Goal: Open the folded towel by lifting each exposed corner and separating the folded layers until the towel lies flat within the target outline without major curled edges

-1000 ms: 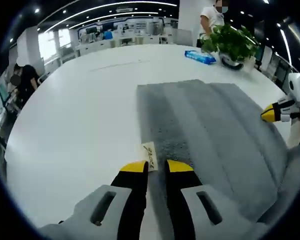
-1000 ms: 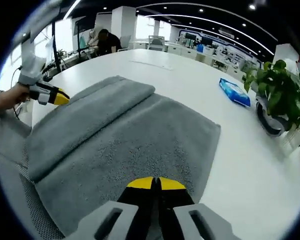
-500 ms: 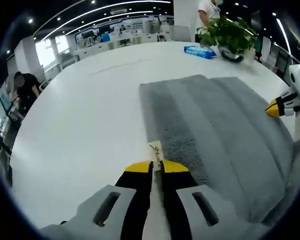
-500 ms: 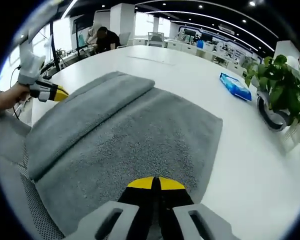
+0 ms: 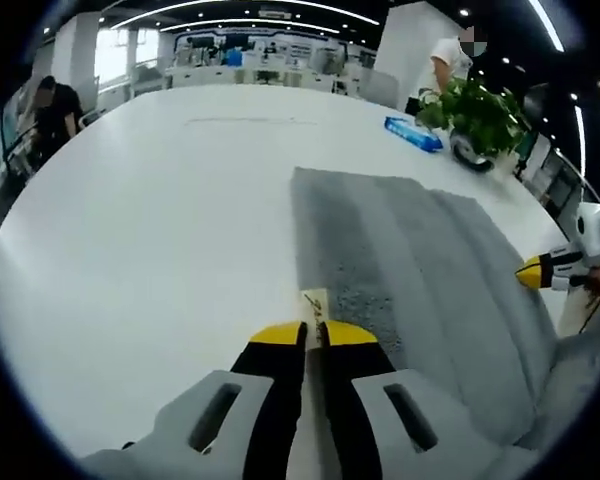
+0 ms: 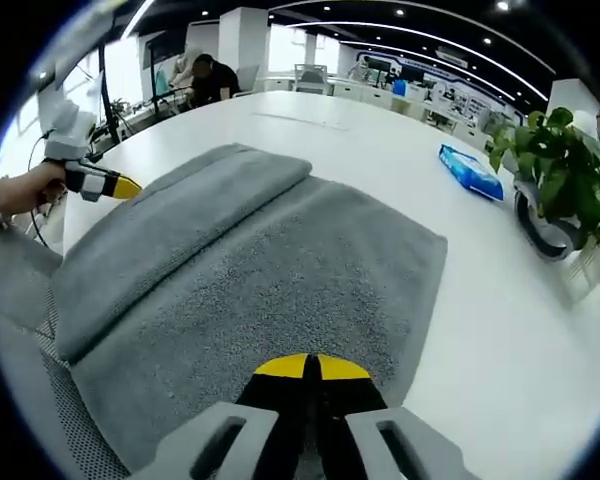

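A grey towel (image 5: 420,260) lies on the white table (image 5: 150,210), with one layer still folded over along its left side (image 6: 170,225) in the right gripper view. My left gripper (image 5: 314,333) is shut on the near towel corner, right at the pale label (image 5: 315,303). My right gripper (image 6: 311,366) is shut on the near edge of the towel (image 6: 280,280). The left gripper (image 6: 128,187) also shows at the towel's far left edge in the right gripper view. In the left gripper view the right gripper (image 5: 528,271) shows at the towel's right edge.
A potted plant (image 6: 565,180) and a blue pack (image 6: 470,172) stand on the table (image 6: 500,340) beyond the towel. They also appear as plant (image 5: 475,110) and pack (image 5: 412,133). A person (image 5: 50,105) sits at the far side. A hand (image 6: 20,195) holds the left gripper.
The left gripper's jaws have closed from a visible gap onto the labelled towel corner. The left gripper view has shifted. The right gripper and the towel lie as before.
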Action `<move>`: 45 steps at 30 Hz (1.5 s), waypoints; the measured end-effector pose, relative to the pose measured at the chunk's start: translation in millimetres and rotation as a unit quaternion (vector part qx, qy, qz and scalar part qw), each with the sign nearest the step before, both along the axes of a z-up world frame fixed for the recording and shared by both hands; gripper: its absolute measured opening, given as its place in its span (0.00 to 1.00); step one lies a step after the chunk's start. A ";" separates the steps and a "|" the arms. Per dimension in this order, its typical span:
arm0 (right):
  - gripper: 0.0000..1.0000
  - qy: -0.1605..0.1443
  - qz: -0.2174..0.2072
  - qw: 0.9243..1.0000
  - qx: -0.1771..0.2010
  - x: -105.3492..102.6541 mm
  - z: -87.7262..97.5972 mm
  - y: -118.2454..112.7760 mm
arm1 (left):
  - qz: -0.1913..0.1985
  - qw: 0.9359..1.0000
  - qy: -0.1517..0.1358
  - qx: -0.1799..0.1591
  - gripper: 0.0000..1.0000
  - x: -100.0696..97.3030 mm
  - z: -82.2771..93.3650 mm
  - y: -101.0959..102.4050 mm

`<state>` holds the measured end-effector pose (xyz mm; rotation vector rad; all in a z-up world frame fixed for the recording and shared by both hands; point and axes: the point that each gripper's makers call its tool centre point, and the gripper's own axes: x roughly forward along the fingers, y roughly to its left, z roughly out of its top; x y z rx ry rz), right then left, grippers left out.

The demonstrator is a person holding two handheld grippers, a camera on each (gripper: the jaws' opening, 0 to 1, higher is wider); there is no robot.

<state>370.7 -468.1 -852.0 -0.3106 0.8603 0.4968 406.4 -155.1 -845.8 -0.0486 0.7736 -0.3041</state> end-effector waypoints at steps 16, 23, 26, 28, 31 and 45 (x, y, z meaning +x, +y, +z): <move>0.00 0.002 -0.011 1.000 -0.007 0.7 -0.3 0.3 | -0.100 0.983 -0.004 0.154 0.01 -1.5 2.3 23.0; 0.00 0.002 -0.013 1.000 -0.005 0.9 -0.7 -0.4 | -0.104 0.972 0.000 0.209 0.01 -2.3 2.0 45.8; 0.00 0.003 -0.014 1.000 -0.004 1.0 -1.0 -0.6 | -0.103 0.969 0.004 0.225 0.01 -5.2 1.6 62.2; 0.00 0.004 -0.015 1.000 -0.001 1.1 -1.1 -0.8 | -0.096 0.969 0.006 0.227 0.01 -7.8 1.5 74.4; 0.00 0.004 -0.016 1.000 0.000 1.1 -1.3 -0.9 | -0.085 0.969 0.009 0.233 0.01 -10.0 1.6 92.0; 0.00 0.000 -0.011 1.000 -0.005 0.8 -0.8 -0.5 | -0.066 0.958 0.037 0.276 0.01 -17.2 2.4 148.4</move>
